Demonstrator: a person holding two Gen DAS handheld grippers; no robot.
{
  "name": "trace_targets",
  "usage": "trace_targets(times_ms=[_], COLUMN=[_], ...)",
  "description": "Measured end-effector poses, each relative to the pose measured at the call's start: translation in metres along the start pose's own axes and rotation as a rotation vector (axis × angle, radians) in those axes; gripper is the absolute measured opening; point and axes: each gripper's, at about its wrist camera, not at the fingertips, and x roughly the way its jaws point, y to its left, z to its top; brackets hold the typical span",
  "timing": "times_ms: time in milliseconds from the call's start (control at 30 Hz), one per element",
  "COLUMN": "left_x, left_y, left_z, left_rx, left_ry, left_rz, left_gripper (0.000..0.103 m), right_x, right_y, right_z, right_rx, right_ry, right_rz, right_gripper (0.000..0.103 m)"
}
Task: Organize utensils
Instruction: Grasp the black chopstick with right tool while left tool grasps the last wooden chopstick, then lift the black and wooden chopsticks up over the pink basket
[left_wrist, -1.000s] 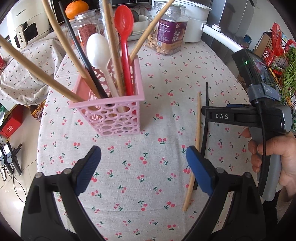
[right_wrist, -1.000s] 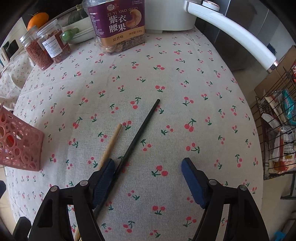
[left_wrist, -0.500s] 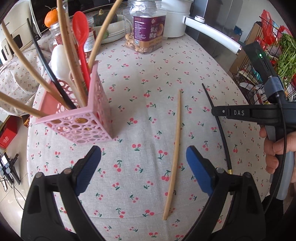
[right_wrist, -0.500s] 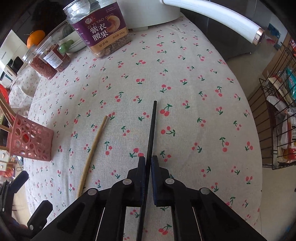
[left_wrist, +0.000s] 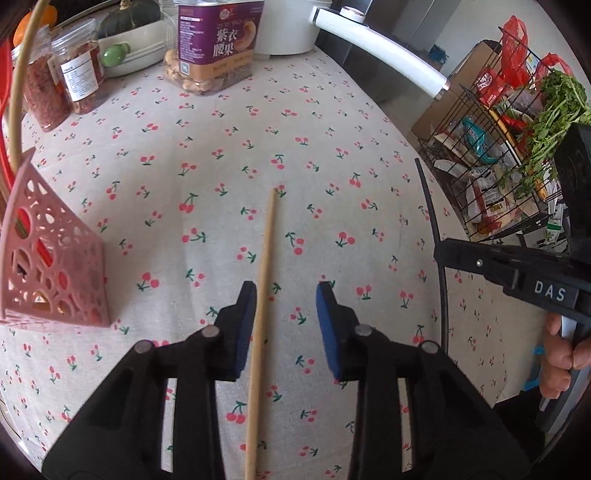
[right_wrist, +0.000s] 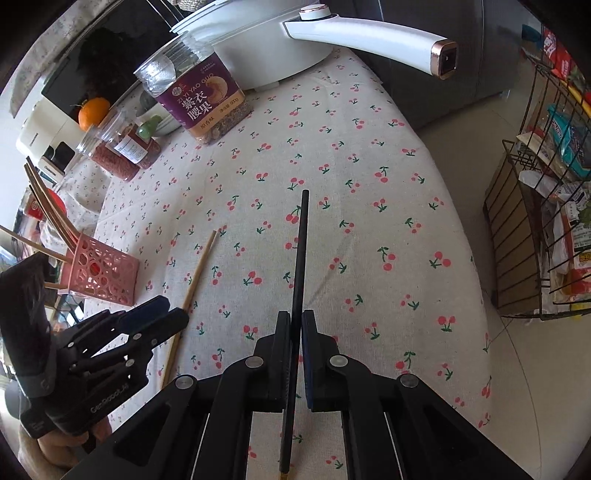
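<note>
Left tool (left_wrist: 286, 325) now apart astride wooden chopstick (left_wrist: 263, 295) (tip pointing away); right tool (right_wrist: 296, 354) clamped lengthwise on black chopstick (right_wrist: 300, 258).

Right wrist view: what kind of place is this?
Likely a home kitchen or dining corner: a cherry-print tablecloth, a cashew jar, and a wire grocery rack beside the table.

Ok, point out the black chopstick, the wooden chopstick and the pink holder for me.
black chopstick (right_wrist: 301, 251), right wrist view, mid-shaft ahead of the fingers.
wooden chopstick (left_wrist: 265, 254), left wrist view, upper shaft on the cloth.
pink holder (right_wrist: 105, 271), right wrist view, perforated side wall.
</note>
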Motion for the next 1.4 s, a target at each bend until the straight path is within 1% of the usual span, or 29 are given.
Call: trace_targets(times_ms=[167,200,233,300,333,433,533,633,700,967,1100,1167,1400], left_x=[0.019,0.018,0.02,0.02,0.02,0.018,0.009,-0.008,-0.021,-0.082,-0.106,-0.117,-0.15], left_y=[0.006,0.007,0.006,0.006,0.006,0.008,0.01,0.007,0.001,-0.007,-0.004,-0.003,0.003], left_z=[0.002,0.003,0.003,0.004,0.004,0.003,0.0,-0.003,-0.003,-0.019,-0.026,-0.031,-0.04], left_rx=[-0.007,-0.005,-0.001,0.007,0.012,0.017,0.029,0.041,0.059,0.108,0.112,0.117,0.128], left_ry=[0.039,0.023,0.027,0.026,0.025,0.018,-0.008,-0.054,-0.092,-0.241,-0.3,-0.328,-0.432], left_rz=[0.022,0.023,0.026,0.037,0.047,0.062,0.087,0.097,0.101,0.115,0.111,0.115,0.125], left_gripper=[0.023,0.021,0.02,0.011,0.009,0.007,0.007,0.007,0.007,0.007,0.007,0.007,0.007], right_x=[-0.008,-0.009,-0.01,-0.011,-0.012,-0.014,-0.019,-0.03,-0.04,-0.079,-0.093,-0.099,-0.116], right_y=[-0.001,0.0,0.001,0.004,0.006,0.013,0.017,0.024,0.03,0.052,0.065,0.07,0.091], right_z=[-0.004,-0.005,-0.006,-0.007,-0.008,-0.01,-0.013,-0.015,-0.017,-0.03,-0.037,-0.039,-0.038], right_rx=[-0.009,-0.01,-0.011,-0.017,-0.025,-0.046,-0.059,-0.088,-0.111,-0.177,-0.217,-0.232,-0.274], right_ry=[-0.01,-0.012,-0.012,-0.015,-0.018,-0.031,-0.051,-0.08,-0.114,-0.218,-0.267,-0.288,-0.376], right_rz=[0.018,0.02,0.024,0.027,0.027,0.027,0.036,0.062,0.07,0.116,0.123,0.141,0.182], right_gripper=[0.006,0.006,0.006,0.006,0.006,0.006,0.006,0.006,0.006,0.006,0.006,0.006,0.005])
